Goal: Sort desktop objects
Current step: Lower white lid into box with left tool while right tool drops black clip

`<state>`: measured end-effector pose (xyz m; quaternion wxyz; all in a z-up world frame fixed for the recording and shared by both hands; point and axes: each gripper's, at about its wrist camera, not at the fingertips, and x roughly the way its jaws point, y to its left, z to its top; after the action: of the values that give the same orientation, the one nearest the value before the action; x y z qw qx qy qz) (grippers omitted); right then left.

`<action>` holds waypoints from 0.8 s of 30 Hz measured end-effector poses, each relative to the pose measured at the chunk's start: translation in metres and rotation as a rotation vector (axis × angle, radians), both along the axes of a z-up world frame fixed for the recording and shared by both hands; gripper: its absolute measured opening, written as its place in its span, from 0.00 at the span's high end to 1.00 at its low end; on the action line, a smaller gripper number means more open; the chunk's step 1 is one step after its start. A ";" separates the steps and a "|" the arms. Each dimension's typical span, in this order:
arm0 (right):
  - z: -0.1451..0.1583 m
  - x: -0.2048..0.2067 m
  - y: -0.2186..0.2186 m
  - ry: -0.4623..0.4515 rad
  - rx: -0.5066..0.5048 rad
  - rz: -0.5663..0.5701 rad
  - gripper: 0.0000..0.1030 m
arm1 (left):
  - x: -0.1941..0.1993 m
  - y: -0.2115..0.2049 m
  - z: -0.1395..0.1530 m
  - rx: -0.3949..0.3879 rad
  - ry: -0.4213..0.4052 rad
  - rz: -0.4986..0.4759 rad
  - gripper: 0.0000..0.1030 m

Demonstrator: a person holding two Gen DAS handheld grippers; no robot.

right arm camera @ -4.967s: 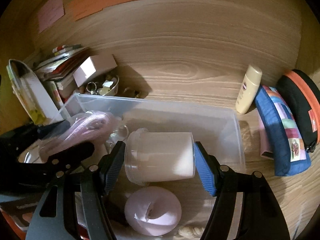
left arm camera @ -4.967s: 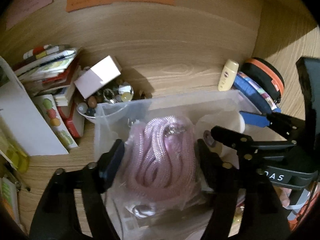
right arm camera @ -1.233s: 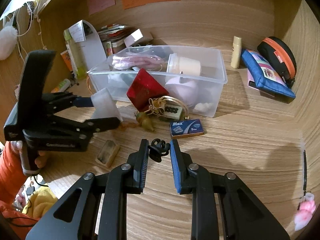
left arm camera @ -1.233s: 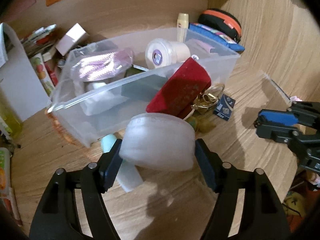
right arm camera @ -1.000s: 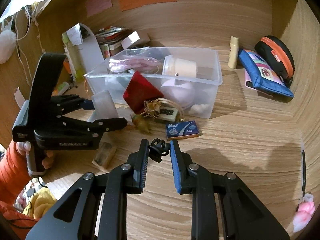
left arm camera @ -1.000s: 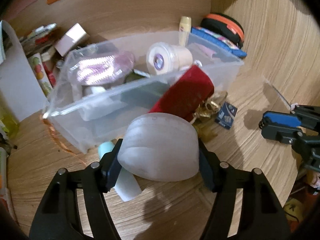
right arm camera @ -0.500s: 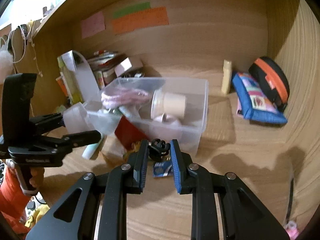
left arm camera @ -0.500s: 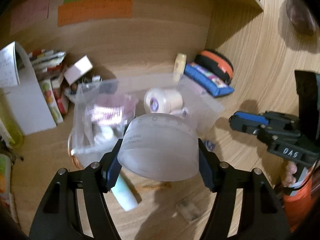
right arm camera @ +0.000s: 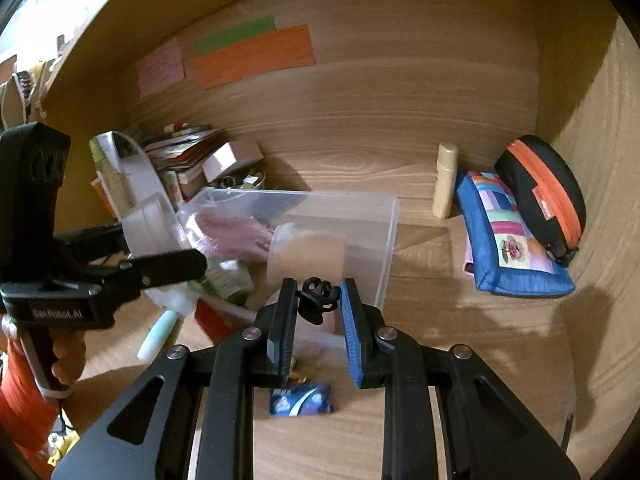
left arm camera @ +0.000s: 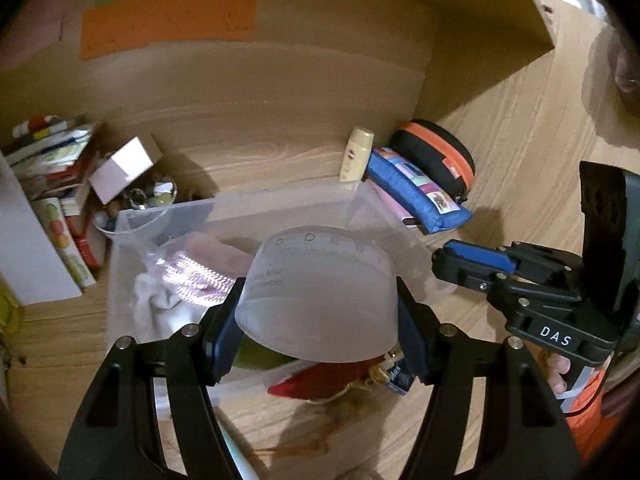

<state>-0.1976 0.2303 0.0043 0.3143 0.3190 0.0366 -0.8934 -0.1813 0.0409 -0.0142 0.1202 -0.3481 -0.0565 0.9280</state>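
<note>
Pinching frosted jar, left gripper hides bin contents; right gripper pinches black clip, shape unclear.

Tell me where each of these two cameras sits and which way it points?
Left wrist view: sits on the left gripper, looking forward and down over the round frosted container its jaws clamp, toward the clear plastic bin; the right gripper and some fingers show at right.
Right wrist view: sits on the right gripper, whose jaws pinch a small black clip, facing the bin and back wall; the left gripper and its holding hand show at left.
Shared: bin, blue pouch, cream bottle, orange note.
</note>
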 end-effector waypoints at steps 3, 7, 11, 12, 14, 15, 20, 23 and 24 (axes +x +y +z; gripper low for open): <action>-0.004 -0.012 -0.003 -0.022 0.001 -0.001 0.81 | -0.010 0.000 -0.006 0.003 -0.022 0.005 0.35; -0.012 -0.020 -0.009 -0.042 0.007 0.008 0.81 | -0.016 0.003 -0.009 -0.015 -0.021 0.018 0.35; -0.018 -0.022 -0.015 -0.052 0.023 0.013 0.81 | -0.020 0.012 -0.011 -0.071 0.002 0.028 0.35; -0.018 -0.023 -0.015 -0.050 0.027 0.012 0.81 | -0.022 0.013 -0.012 -0.079 0.003 0.029 0.35; -0.020 -0.024 -0.016 -0.054 0.029 0.010 0.81 | -0.024 0.015 -0.015 -0.091 0.004 0.027 0.35; -0.021 -0.024 -0.016 -0.058 0.030 0.009 0.81 | -0.025 0.016 -0.017 -0.093 0.001 0.024 0.35; -0.026 -0.029 -0.018 -0.072 0.043 0.009 0.81 | -0.025 0.017 -0.020 -0.114 0.002 0.017 0.35; -0.028 -0.027 -0.021 -0.060 0.064 0.006 0.81 | -0.026 0.016 -0.021 -0.106 -0.007 0.009 0.33; -0.028 -0.027 -0.022 -0.056 0.069 0.007 0.81 | -0.027 0.015 -0.022 -0.083 -0.029 -0.004 0.32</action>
<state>-0.2246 0.2085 -0.0235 0.3069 0.3544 0.0599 -0.8813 -0.2085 0.0561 -0.0365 0.1069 -0.3661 -0.0190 0.9242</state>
